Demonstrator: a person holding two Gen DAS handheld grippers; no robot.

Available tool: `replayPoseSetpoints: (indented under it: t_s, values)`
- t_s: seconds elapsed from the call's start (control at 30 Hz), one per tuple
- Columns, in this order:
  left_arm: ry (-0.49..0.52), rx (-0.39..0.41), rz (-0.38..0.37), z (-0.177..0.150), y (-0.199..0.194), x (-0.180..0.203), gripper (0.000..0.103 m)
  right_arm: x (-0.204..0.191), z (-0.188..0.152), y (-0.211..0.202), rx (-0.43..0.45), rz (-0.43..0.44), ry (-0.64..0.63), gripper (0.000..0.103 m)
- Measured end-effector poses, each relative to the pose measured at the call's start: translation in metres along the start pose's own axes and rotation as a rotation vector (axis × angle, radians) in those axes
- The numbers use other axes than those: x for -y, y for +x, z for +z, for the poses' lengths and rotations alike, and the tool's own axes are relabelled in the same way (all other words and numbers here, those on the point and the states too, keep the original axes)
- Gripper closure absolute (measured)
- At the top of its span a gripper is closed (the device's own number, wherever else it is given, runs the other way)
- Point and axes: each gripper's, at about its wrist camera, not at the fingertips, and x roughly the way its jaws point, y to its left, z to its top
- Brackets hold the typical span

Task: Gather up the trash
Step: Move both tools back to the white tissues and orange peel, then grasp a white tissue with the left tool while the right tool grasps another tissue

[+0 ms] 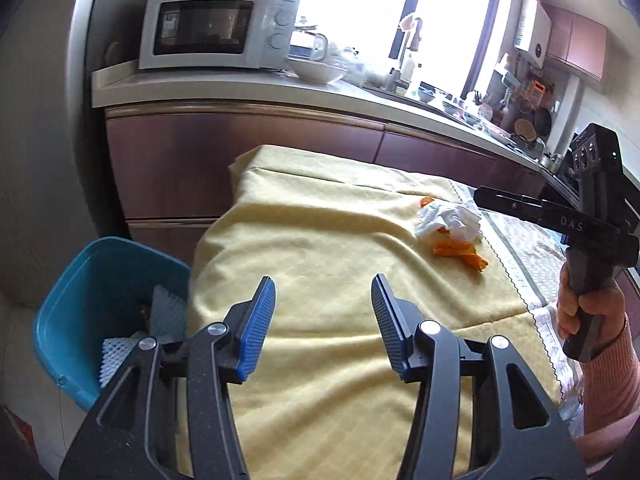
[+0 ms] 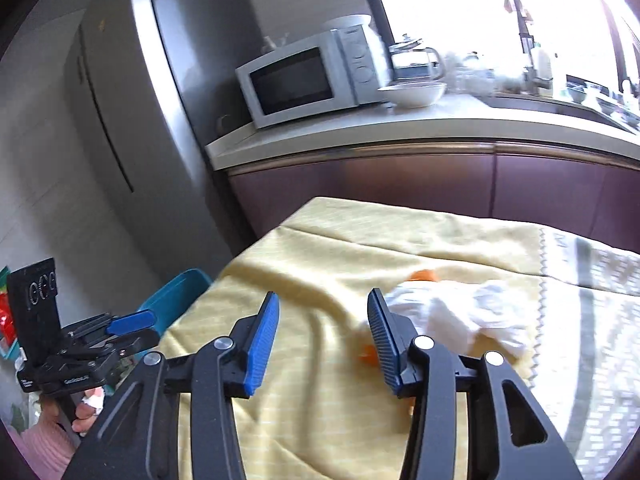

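Note:
A crumpled white tissue lies on the yellow tablecloth with orange peels beside and under it. My left gripper hangs open over bare cloth, short of the pile, with nothing between its blue pads. Off the table's left edge stands a blue bin holding white foam netting. In the right wrist view my right gripper is open and empty, the tissue just beyond its right finger and peel behind it. The left gripper shows at lower left near the bin.
A patterned cloth covers the table's right part. Behind the table runs a counter over purple cabinets, with a microwave, a white bowl, a glass kettle and a sink area. A grey fridge stands at the left.

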Motion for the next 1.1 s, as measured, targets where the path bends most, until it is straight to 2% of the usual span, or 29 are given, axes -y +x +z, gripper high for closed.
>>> replayPoseSetpoints:
  t_s: [0.13,0.23,0.33,0.5,0.57,0.63,0.73,0.77,0.8,0.83,0.87,0.9,0.97,1.1]
  values:
    - [0.062,-0.027,-0.057,0.011,0.026,0.037,0.052,0.048,0.0,-0.005,0.012,-0.105,0.065,0.059]
    - [0.098,-0.052,-0.106,0.022,0.05,0.066,0.052,0.084,0.0,-0.005,0.008,-0.128,0.139,0.059]
    - [0.143,-0.071,-0.134,0.038,0.076,0.093,0.05,0.105,-0.003,0.0,-0.014,-0.109,0.193,0.058]
    - [0.196,-0.115,-0.142,0.058,0.118,0.125,0.048,0.116,-0.004,0.012,-0.048,-0.081,0.21,0.058]
    - [0.212,-0.145,-0.144,0.061,0.136,0.134,0.048,0.116,-0.004,0.017,-0.061,-0.069,0.202,0.052]
    - [0.227,-0.172,-0.13,0.061,0.151,0.139,0.048,0.115,-0.004,0.022,-0.073,-0.064,0.19,0.051]
    - [0.233,-0.211,-0.131,0.063,0.17,0.144,0.055,0.115,-0.004,0.03,-0.094,-0.053,0.181,0.052]
    - [0.225,-0.225,-0.137,0.063,0.175,0.144,0.058,0.114,-0.004,0.033,-0.101,-0.046,0.178,0.055]
    - [0.216,-0.237,-0.142,0.063,0.178,0.143,0.065,0.114,-0.006,0.033,-0.105,-0.041,0.177,0.063]
    - [0.208,-0.247,-0.145,0.063,0.182,0.142,0.075,0.115,-0.006,0.034,-0.11,-0.033,0.177,0.069]
    - [0.203,-0.252,-0.149,0.062,0.184,0.14,0.081,0.115,-0.007,0.034,-0.115,-0.026,0.177,0.079]
    - [0.204,-0.252,-0.151,0.061,0.185,0.14,0.093,0.115,-0.008,0.033,-0.116,-0.02,0.178,0.086]
    - [0.209,-0.249,-0.148,0.061,0.185,0.14,0.097,0.115,-0.008,0.031,-0.114,-0.016,0.175,0.095]
    - [0.192,-0.23,-0.151,0.06,0.179,0.138,0.1,0.114,-0.008,0.024,-0.094,-0.003,0.174,0.1]
